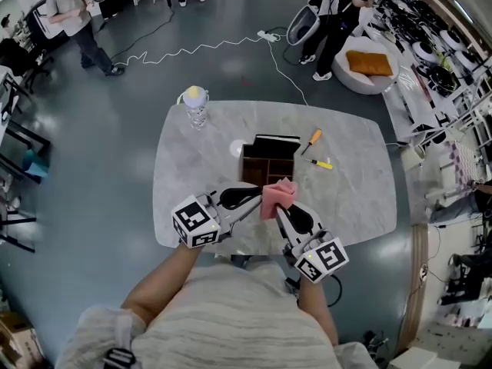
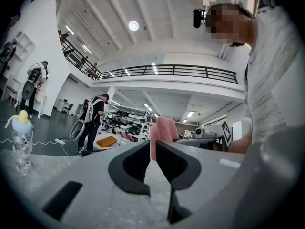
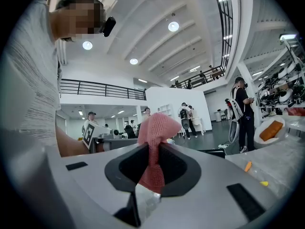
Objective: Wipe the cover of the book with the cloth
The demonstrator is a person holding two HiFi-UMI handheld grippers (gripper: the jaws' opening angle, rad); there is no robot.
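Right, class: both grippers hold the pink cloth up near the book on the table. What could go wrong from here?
1. The left gripper pinches only a thin edge of the cloth, so it may slip free.
2. The cloth is bunched between it and the right gripper; a wad may wipe the book poorly.
3. Two screwdrivers lie beside the book; a wide stroke could knock them.

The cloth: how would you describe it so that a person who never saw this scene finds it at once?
Start at the grey marble table and go to its near edge. There the left claw and the right claw both pinch the cloth. It is the only pink, soft thing, just before the dark book.
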